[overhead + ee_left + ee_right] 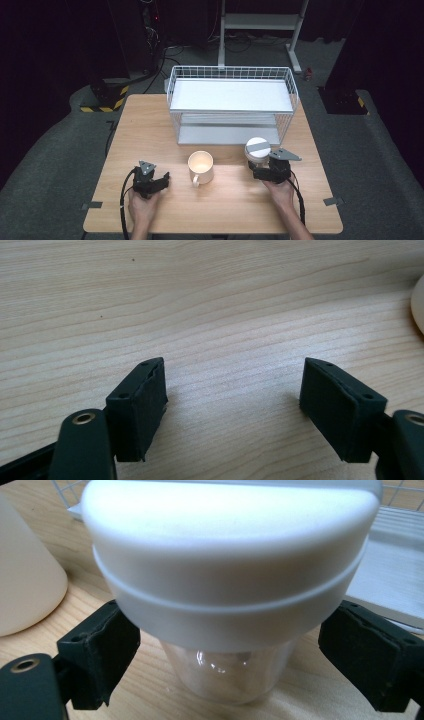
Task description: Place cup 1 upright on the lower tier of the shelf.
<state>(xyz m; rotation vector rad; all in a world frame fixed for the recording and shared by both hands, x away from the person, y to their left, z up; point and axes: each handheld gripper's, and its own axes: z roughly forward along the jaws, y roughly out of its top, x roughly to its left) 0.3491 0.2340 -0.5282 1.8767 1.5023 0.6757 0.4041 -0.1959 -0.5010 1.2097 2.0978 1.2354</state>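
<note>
On the wooden tabletop (150, 115), toward the left of its near edge, the left gripper (162, 178) rests low over bare wood in the person's left hand (144, 207), its cable looping back off the near edge. In the left gripper view its two black pads (140, 410) stand well apart, about half open, with nothing but wood grain between them; a sliver of the cream mug shows at the right edge of that view.

Near the middle of the tabletop, between the two grippers, stands the cream mug (201, 167), upright, with its handle turned toward the near edge. It is apart from the left gripper and near the jar on its other side.

Behind it, along the far half of the tabletop, sits a white wire rack (232, 75) with two flat shelves, its front open toward the person.

To the right of the mug, just before the rack's front right corner, stands a clear jar (258, 150) with a wide white lid, upright on the wood. The right gripper (257, 172), held in the right hand (281, 192), sits around it from the near side. In the right gripper view the pads (107, 652) flank the clear body (227, 672) under the lid with a gap on each side, so they are spread and not pressing
</note>
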